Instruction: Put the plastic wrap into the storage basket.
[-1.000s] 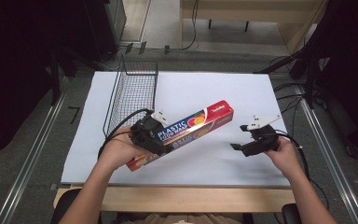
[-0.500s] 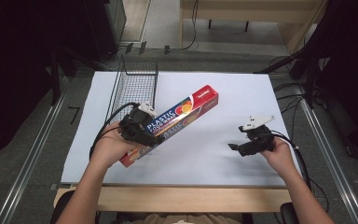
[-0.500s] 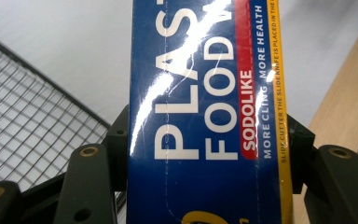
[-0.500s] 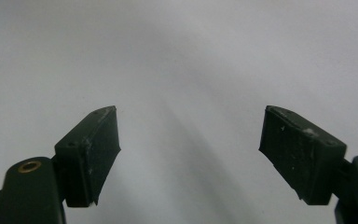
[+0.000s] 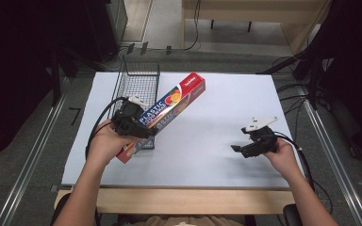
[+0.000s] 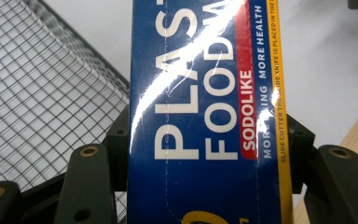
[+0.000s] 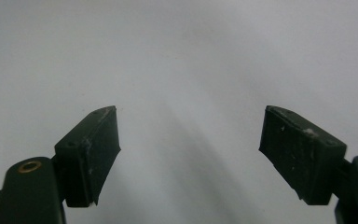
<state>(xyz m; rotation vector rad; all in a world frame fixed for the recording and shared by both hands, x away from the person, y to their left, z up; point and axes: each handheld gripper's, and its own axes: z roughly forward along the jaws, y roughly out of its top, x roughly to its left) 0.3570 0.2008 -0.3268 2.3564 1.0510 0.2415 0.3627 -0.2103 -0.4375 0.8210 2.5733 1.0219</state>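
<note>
High view: left tool (image 5: 133, 123) clamps a long box of plastic food wrap (image 5: 167, 112) near its lower end. Since a second ago the box has swung from the counter's (image 5: 226, 155) middle toward the wire basket (image 5: 139, 80) at the far left corner, probably its destination. Toward the right edge, right tool (image 5: 238, 149) hovers, jaws moderately apart and empty.
</note>
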